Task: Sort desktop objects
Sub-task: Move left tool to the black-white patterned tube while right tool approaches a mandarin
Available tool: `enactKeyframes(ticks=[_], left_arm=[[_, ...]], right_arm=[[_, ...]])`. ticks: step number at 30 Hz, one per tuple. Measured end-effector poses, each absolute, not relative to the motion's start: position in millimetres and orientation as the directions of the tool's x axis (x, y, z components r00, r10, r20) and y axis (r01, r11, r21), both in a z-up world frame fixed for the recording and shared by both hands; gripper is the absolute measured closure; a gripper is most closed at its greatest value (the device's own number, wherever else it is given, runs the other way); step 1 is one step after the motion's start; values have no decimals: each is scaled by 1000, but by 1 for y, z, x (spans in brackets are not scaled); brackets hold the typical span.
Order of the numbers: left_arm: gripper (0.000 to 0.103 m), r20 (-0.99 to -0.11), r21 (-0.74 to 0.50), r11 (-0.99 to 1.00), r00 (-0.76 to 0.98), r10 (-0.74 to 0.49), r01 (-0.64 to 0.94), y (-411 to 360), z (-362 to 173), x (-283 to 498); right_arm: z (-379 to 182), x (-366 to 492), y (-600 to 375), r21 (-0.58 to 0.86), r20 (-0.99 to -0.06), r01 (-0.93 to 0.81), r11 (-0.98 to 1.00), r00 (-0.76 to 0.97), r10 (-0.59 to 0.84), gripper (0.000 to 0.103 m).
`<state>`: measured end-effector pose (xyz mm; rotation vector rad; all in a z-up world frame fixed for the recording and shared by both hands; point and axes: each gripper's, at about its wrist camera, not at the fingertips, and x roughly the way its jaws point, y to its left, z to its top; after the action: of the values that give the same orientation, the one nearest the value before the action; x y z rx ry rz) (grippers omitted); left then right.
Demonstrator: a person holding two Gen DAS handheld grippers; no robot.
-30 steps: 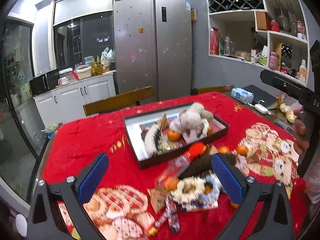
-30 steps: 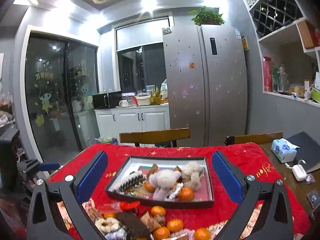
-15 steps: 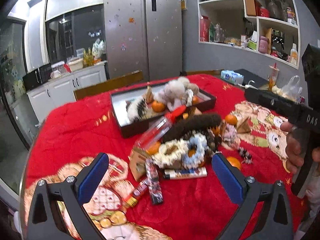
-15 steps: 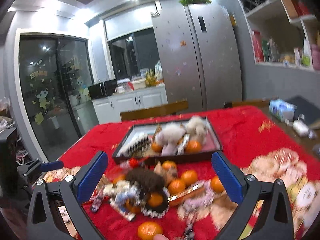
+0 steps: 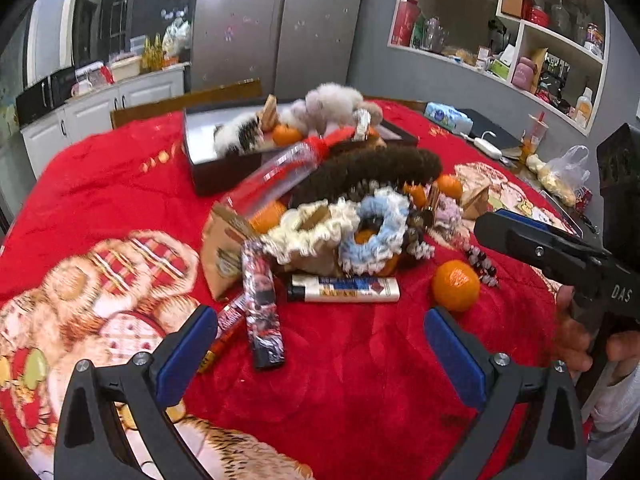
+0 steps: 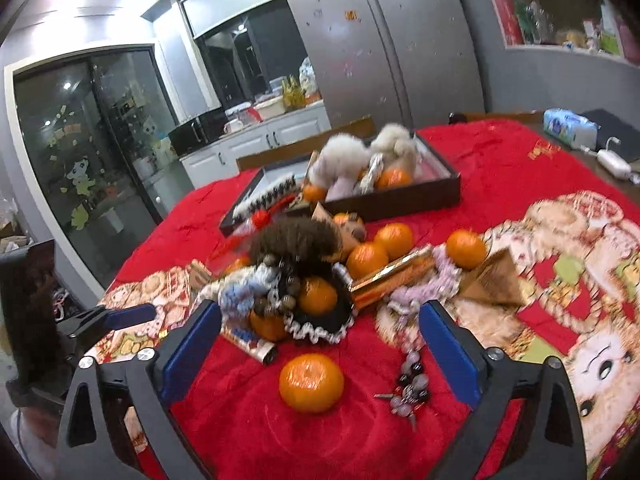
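Both our grippers, left (image 5: 320, 344) and right (image 6: 320, 340), have dropped closer to the pile, jaws wide and empty, a loose orange (image 6: 311, 382) near the right one, tray (image 6: 400, 204) far behind.

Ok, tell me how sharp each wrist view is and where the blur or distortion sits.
Left wrist view: mostly sharp; the white cylindrical lighter and lone orange tangerine read clearly, while the fluffy white plush toy in the dark rectangular tray is soft. Right wrist view: motion blur smears the brown furry hair clip and tray contents; the tangerine nearest the camera is crisper. Both: fisheye bends the edges, dark corners.
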<state>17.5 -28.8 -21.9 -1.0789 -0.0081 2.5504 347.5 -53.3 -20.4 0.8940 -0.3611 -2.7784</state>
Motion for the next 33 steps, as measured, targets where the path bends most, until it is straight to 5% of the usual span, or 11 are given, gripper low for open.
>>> enactKeyframes(ticks=[10, 18, 23, 26, 28, 33], left_arm=[[0, -695, -234, -903, -588, 415, -361, -28, -34, 7], [1, -718, -291, -881, -523, 459, -374, -18, -43, 2], [4, -717, -301, -882, -525, 460, -361, -17, -43, 1], [9, -720, -291, -891, -533, 444, -348, -17, -44, 2], [18, -724, -278, -901, -545, 424, -332, -21, -44, 1], [66, -723, -287, -928, -581, 373, -239, -39, -46, -2]], right_arm=[[-38, 338, -62, 295, -598, 123, -947, -749, -284, 13], [-50, 329, -67, 342, -651, 145, -929, -676, -345, 38], [-56, 326, -64, 355, -672, 126, -926, -654, -347, 63], [-57, 325, -62, 362, -679, 116, -925, -647, -347, 65], [-58, 324, -61, 371, -678, 116, -921, -645, -354, 65], [-59, 323, -58, 395, -671, 115, -912, -641, -372, 65]])
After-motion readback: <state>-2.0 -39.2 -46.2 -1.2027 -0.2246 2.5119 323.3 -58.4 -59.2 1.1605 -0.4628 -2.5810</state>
